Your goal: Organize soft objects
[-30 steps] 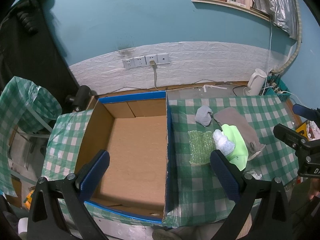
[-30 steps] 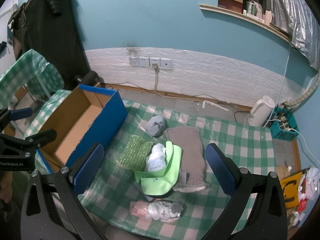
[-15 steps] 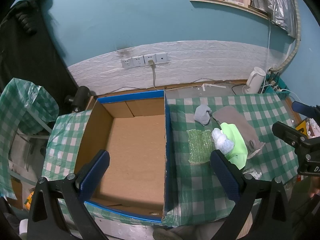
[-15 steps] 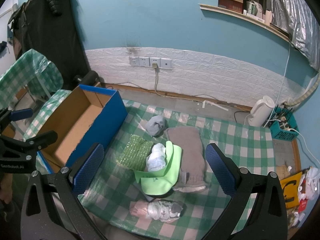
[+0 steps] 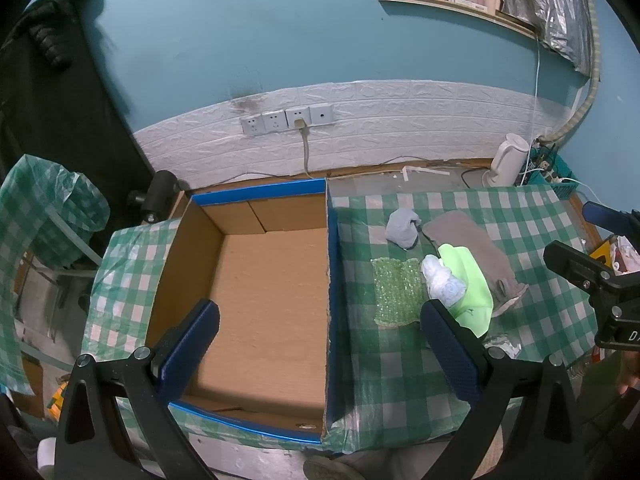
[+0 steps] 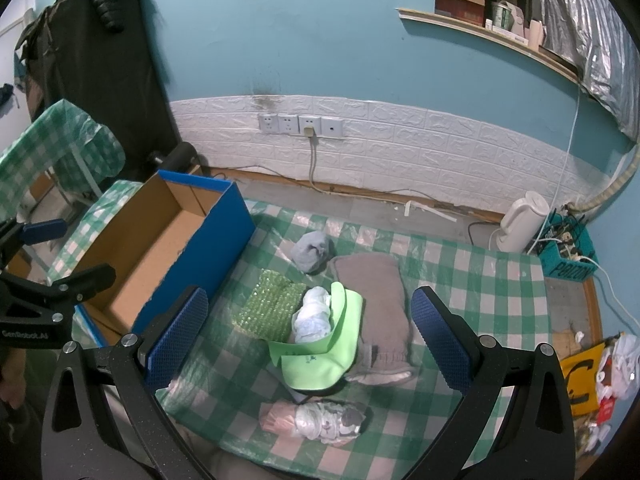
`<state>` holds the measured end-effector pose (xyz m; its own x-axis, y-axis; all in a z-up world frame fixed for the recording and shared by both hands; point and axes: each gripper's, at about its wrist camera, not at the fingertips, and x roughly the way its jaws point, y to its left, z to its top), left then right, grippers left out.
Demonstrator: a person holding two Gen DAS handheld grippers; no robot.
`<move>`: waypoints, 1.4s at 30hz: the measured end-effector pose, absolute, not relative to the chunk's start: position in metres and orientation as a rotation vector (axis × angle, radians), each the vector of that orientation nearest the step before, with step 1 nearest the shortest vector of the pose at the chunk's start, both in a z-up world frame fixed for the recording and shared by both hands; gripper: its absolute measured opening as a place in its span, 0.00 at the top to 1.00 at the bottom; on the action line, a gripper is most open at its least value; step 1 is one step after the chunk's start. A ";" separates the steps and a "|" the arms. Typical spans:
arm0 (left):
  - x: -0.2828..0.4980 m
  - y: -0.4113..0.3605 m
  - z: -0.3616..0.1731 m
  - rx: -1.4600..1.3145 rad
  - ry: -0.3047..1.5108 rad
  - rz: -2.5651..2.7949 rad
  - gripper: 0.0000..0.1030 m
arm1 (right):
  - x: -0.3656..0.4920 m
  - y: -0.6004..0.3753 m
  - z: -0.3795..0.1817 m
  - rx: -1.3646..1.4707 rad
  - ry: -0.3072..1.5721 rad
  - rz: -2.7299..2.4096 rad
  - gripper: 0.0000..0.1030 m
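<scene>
A blue cardboard box [image 5: 256, 292] [image 6: 188, 248] sits empty on the left of the green checked table [image 6: 480, 280]. To its right lie a grey balled sock [image 6: 311, 250], a grey folded cloth [image 6: 378, 312], a lime green cloth [image 6: 320, 356], a white bundle [image 6: 314, 314], a green bubble-wrap sheet [image 6: 272, 310] and a wrapped roll [image 6: 316, 420] near the front edge. My left gripper [image 5: 320, 344] hovers open over the box. My right gripper [image 6: 308, 338] hangs open above the pile, holding nothing.
A white kettle [image 6: 520, 220] and a teal basket [image 6: 568, 254] with cables stand at the back right by the wall. A cord [image 6: 312, 160] hangs from the wall sockets. A checked-covered chair [image 5: 36, 216] is at far left.
The left gripper's view has shifted slightly; objects sit a touch higher and left in it. The right gripper and the soft objects have not moved.
</scene>
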<state>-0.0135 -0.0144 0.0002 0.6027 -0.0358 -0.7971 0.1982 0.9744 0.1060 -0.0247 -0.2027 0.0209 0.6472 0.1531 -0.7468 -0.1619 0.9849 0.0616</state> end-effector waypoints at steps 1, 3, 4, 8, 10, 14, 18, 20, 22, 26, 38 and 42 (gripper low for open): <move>-0.012 -0.014 0.000 0.192 0.915 -0.135 0.02 | -0.025 -0.203 0.020 -0.012 0.849 0.180 0.02; -0.012 -0.013 0.001 0.191 0.916 -0.136 0.02 | -0.025 -0.203 0.021 -0.013 0.850 0.178 0.02; -0.012 -0.013 0.001 0.190 0.915 -0.136 0.02 | -0.025 -0.203 0.021 -0.013 0.850 0.177 0.02; -0.012 -0.014 0.000 0.190 0.917 -0.136 0.02 | -0.024 -0.206 0.020 -0.012 0.853 0.178 0.02; -0.012 -0.013 0.001 0.190 0.917 -0.136 0.02 | -0.024 -0.206 0.020 -0.011 0.853 0.179 0.02; -0.012 -0.013 0.000 0.190 0.918 -0.136 0.02 | -0.024 -0.205 0.020 -0.011 0.854 0.179 0.02; -0.014 -0.014 0.000 0.184 0.920 -0.140 0.02 | -0.024 -0.204 0.020 -0.012 0.854 0.179 0.02; -0.014 -0.015 -0.003 0.187 0.926 -0.141 0.02 | -0.026 -0.205 0.018 -0.013 0.855 0.178 0.02; -0.014 -0.019 -0.007 0.198 0.932 -0.138 0.02 | -0.026 -0.207 0.018 -0.015 0.857 0.176 0.02; -0.012 -0.027 -0.013 0.207 0.950 -0.152 0.02 | -0.026 -0.212 0.014 -0.011 0.867 0.162 0.02; 0.009 -0.052 -0.038 0.238 1.041 -0.179 0.02 | -0.020 -0.236 -0.018 -0.034 0.942 0.094 0.02; 0.014 -0.058 -0.046 0.236 1.062 -0.183 0.02 | -0.015 -0.251 -0.032 -0.025 0.979 0.053 0.02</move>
<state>0.0143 -0.0585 -0.0464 0.4758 -0.0345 -0.8789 0.2610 0.9598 0.1036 -0.0148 -0.2509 -0.0318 0.5565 0.0335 -0.8302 -0.0563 0.9984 0.0026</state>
